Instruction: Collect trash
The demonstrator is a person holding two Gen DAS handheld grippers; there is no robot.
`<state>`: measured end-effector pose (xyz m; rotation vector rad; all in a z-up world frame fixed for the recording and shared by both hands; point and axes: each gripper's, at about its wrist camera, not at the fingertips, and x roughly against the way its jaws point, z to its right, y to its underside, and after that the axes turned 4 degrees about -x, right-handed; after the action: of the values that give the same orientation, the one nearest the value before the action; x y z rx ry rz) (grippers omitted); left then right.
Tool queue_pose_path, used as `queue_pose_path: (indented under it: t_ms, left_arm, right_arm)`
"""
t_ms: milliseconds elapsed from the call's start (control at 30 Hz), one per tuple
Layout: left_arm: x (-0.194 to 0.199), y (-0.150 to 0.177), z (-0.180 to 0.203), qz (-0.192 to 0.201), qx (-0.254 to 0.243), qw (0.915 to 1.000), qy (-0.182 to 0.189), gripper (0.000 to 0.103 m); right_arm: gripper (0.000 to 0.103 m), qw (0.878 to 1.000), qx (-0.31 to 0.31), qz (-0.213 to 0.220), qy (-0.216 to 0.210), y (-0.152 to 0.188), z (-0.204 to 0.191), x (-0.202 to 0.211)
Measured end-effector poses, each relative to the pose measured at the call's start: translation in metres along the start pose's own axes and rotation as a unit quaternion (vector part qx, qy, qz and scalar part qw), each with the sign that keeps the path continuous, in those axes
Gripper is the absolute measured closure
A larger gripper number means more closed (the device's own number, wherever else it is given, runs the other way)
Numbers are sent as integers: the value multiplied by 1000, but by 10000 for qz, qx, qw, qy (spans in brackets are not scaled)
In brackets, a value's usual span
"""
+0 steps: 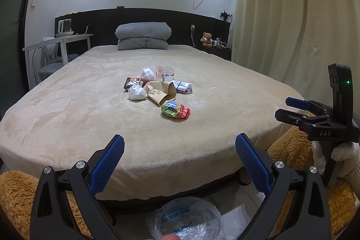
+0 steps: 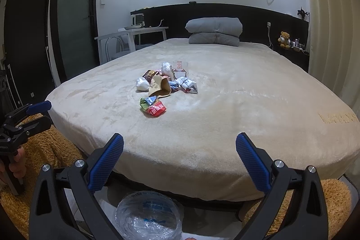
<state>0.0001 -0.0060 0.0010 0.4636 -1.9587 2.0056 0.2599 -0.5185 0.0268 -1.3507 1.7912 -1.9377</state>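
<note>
**Left wrist view: both claws wide apart, trash pile untouched**

Left wrist view shows the left claw (image 1: 180, 163) hanging at the foot of the bed (image 1: 67, 118), its blue pads spread and gripping nothing. Going left to right across the pile in the middle of the bed: a dark snack wrapper (image 1: 133, 82), a white crumpled wad (image 1: 137, 92), a brown paper bag (image 1: 160, 92), a green and red packet (image 1: 175, 110) nearest the foot, and a white printed wrapper (image 1: 183, 86). A clear plastic bag (image 1: 187, 217) sits open on the floor below the claws. At far right the right claw (image 1: 290, 108) also stands parted and empty.

The task looks to be at its start: nothing is yet collected. The next move likely calls for a reach well forward over the bed, down to the green and red packet, then pinching thin, crinkly film off soft plush.
</note>
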Motion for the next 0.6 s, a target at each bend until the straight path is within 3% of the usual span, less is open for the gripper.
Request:
queue_pose_path:
  t_ms: [600]
  left_arm:
    - [0,-1,0,3,25,10000,0,6]
  right_arm:
    - [4,10000,15,19,9,1,0,2]
